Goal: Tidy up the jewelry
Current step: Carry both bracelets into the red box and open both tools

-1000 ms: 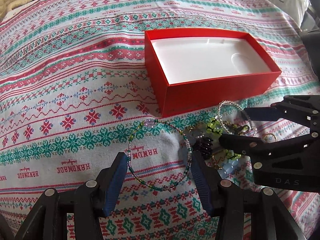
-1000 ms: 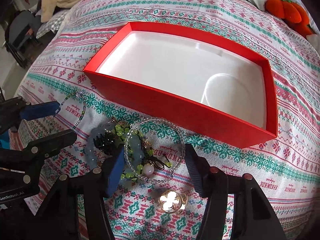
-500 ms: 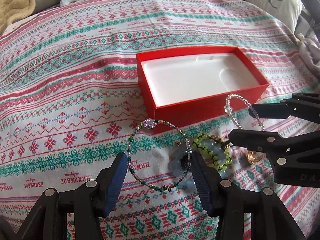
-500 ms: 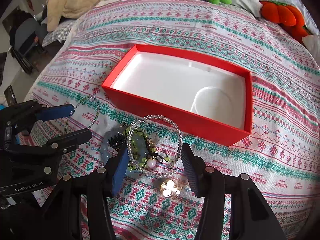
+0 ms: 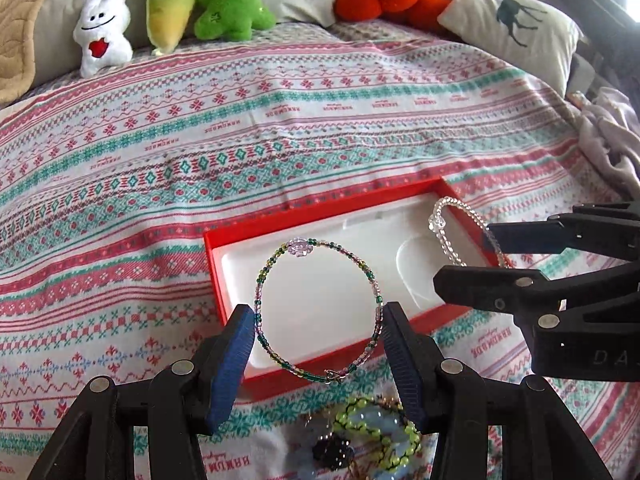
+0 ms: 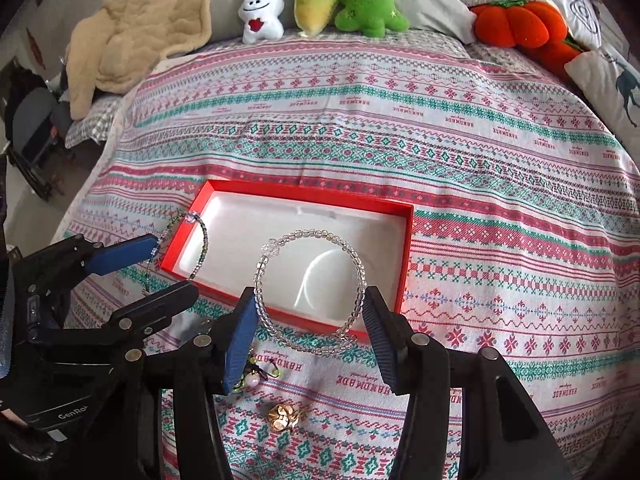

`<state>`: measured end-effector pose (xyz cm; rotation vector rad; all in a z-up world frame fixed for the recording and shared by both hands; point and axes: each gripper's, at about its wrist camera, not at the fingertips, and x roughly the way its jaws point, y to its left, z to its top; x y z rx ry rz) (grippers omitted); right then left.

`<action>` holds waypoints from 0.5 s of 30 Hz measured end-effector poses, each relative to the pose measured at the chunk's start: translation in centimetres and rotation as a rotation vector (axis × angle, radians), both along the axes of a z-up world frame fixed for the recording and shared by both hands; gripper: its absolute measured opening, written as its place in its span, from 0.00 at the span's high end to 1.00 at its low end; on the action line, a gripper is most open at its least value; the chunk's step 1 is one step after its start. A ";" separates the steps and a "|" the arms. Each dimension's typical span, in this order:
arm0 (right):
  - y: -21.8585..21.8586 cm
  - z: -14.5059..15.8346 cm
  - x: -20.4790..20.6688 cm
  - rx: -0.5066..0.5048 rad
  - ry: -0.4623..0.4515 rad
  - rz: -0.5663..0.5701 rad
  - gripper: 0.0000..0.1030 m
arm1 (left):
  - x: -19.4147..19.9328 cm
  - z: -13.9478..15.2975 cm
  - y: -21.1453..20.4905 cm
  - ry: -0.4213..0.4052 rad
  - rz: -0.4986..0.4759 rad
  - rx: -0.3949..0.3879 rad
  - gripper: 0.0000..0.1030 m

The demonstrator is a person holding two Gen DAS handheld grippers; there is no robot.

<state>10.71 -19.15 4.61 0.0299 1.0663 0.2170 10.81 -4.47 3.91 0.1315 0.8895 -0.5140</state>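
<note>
My left gripper [image 5: 318,322] is shut on a green and purple beaded bracelet [image 5: 272,260], held in the air over the near edge of the red box [image 5: 214,264] with its white liner. My right gripper [image 6: 310,306] is shut on a clear beaded bracelet [image 6: 312,234], held above the box's [image 6: 406,248] near wall. Each gripper shows in the other's view, the right [image 5: 472,256] and the left [image 6: 160,266]. A pile of jewelry [image 5: 374,436] with yellow-green beads lies on the cloth below my left gripper. A gold flower ring [image 6: 283,417] lies below my right gripper.
The patterned bedspread [image 6: 440,128] covers the bed. Plush toys [image 6: 320,0], an orange plush [image 6: 516,24] and pillows [image 5: 516,20] line the far edge. A beige blanket [image 6: 140,24] lies far left, with a dark chair [image 6: 32,128] beyond the bed's edge.
Both grippers have risen from the cloth with their bracelets and now hang over the box's near side. The jewelry pile stayed on the cloth.
</note>
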 end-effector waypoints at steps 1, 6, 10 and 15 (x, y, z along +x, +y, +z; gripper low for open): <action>-0.1 -0.1 0.3 0.006 0.002 0.001 0.45 | 0.3 -0.2 -0.2 0.002 0.003 -0.003 0.46; -0.9 -0.7 1.4 0.025 0.008 -0.013 0.44 | 1.9 -1.2 -0.6 0.006 0.020 -0.009 0.46; -1.4 -1.1 2.1 0.035 0.010 -0.009 0.44 | 2.6 -2.2 -0.8 0.010 0.027 0.016 0.45; -1.6 -1.1 2.3 0.055 0.005 0.000 0.44 | 2.5 -2.4 -1.3 -0.023 0.015 0.058 0.43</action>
